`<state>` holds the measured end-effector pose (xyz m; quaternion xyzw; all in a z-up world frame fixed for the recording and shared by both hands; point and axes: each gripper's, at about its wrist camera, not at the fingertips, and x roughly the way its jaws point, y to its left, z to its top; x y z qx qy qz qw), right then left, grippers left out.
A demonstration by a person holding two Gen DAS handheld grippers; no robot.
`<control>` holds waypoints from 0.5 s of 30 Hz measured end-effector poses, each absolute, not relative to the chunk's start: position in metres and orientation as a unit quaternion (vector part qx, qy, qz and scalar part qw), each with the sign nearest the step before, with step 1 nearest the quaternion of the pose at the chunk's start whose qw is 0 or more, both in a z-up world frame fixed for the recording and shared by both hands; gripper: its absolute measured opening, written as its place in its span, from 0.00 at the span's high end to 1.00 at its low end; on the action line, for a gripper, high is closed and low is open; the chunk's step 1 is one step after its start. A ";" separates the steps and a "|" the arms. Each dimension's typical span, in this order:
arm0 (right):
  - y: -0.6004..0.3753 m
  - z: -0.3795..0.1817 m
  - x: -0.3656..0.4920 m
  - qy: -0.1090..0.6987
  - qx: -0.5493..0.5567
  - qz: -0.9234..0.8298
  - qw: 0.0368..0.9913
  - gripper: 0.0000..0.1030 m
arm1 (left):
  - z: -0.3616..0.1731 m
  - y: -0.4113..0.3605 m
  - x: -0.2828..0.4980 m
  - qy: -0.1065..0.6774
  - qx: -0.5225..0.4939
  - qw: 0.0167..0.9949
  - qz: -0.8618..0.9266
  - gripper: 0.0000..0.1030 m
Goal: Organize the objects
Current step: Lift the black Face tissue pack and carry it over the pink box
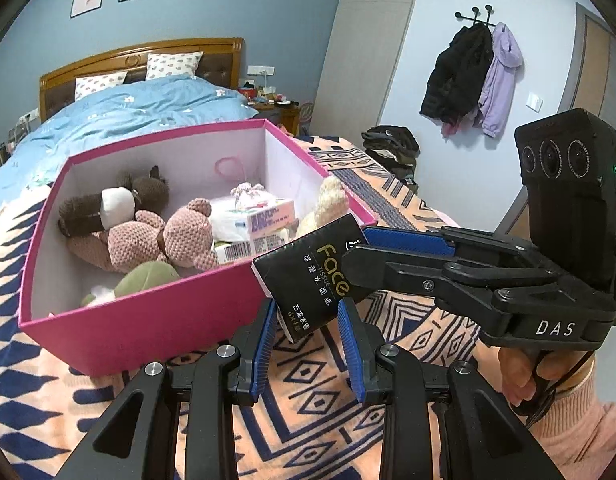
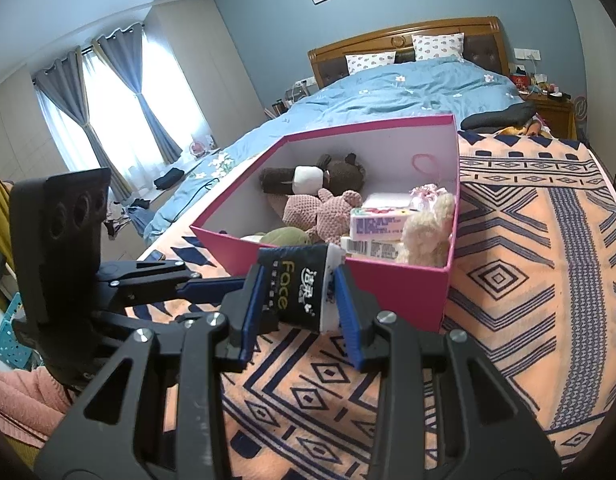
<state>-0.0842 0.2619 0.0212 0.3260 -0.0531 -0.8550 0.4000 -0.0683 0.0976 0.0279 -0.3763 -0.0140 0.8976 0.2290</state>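
Patterned blanket (image 2: 528, 240), pink box (image 1: 147, 320) of plush toys (image 1: 163, 236), both tongs (image 1: 308, 320) (image 2: 299, 300) clenched on tissue pack (image 1: 312, 276)

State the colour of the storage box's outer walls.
Bright pink outside, white inside; the box shows best in the left wrist view.

hot pink box (image 1: 147, 320), white inside. black tissue pack (image 1: 308, 276) with gold lettering, peach blanket (image 2: 528, 280) with navy diamonds, light blue floral duvet (image 2: 408, 88)

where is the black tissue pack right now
The black tissue pack is held in the right hand-held gripper, just outside the near wall of the pink box, above the patterned blanket.
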 end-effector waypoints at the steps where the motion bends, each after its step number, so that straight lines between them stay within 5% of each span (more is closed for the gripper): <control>1: 0.262 0.022 -0.085 -0.053 0.325 -0.855 0.400 0.62 | 0.029 0.098 -0.069 -0.013 -0.376 0.229 0.898 0.70; 15: 0.259 0.032 -0.099 -0.052 0.314 -0.862 0.395 0.60 | 0.039 0.095 -0.087 -0.015 -0.372 0.225 0.900 0.70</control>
